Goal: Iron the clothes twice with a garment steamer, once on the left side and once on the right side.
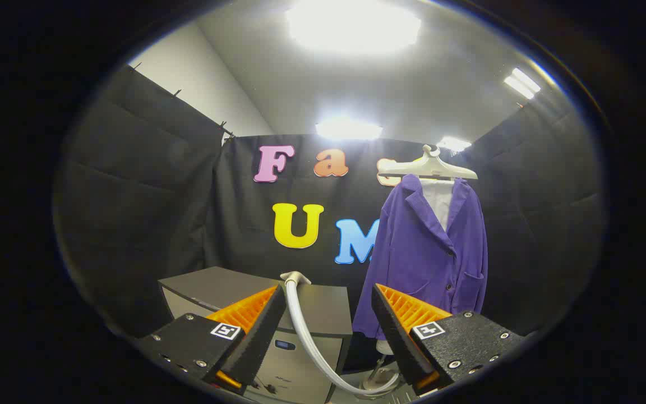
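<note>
A purple jacket (pixel 427 258) hangs on a white hanger (pixel 428 165) against the booth's back wall, beyond my right finger, with a white shirt (pixel 438 202) showing at its open collar. A pale steamer hose (pixel 310 336) runs from the top of a grey cabinet (pixel 323 307), down between my fingers and curls to the stand's base (pixel 376 383). My gripper (pixel 328 306) stands open with nothing held; the hose passes through the gap nearer the left finger. The steamer head is hidden from me.
The grey cabinet sits just ahead of my left finger, with a small panel (pixel 285 344) on its front. Black cloth walls close the booth on left, back and right. A thin stand pole (pixel 378 367) rises under the jacket.
</note>
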Demonstrator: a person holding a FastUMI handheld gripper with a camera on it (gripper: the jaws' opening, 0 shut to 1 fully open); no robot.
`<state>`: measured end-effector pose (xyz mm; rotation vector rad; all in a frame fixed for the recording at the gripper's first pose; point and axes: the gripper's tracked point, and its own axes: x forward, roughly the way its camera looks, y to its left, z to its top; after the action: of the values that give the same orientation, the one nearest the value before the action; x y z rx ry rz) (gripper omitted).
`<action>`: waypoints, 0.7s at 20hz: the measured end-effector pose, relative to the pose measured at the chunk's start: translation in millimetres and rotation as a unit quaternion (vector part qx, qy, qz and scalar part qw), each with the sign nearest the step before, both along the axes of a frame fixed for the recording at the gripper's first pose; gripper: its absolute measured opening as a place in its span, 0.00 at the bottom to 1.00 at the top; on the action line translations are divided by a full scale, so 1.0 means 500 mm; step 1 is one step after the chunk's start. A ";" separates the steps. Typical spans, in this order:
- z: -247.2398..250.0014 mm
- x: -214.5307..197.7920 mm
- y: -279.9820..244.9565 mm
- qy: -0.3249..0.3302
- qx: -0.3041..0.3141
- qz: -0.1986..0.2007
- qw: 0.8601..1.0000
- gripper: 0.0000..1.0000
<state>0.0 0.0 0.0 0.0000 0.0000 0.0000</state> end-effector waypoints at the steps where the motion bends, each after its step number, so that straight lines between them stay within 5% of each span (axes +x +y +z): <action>1: 0.002 -0.003 -0.004 0.001 0.000 0.000 1.000 0.95; 14: 0.050 -0.059 -0.091 -0.011 0.002 0.067 0.998 0.94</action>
<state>-29.4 -45.7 25.1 0.0050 -0.0218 0.1341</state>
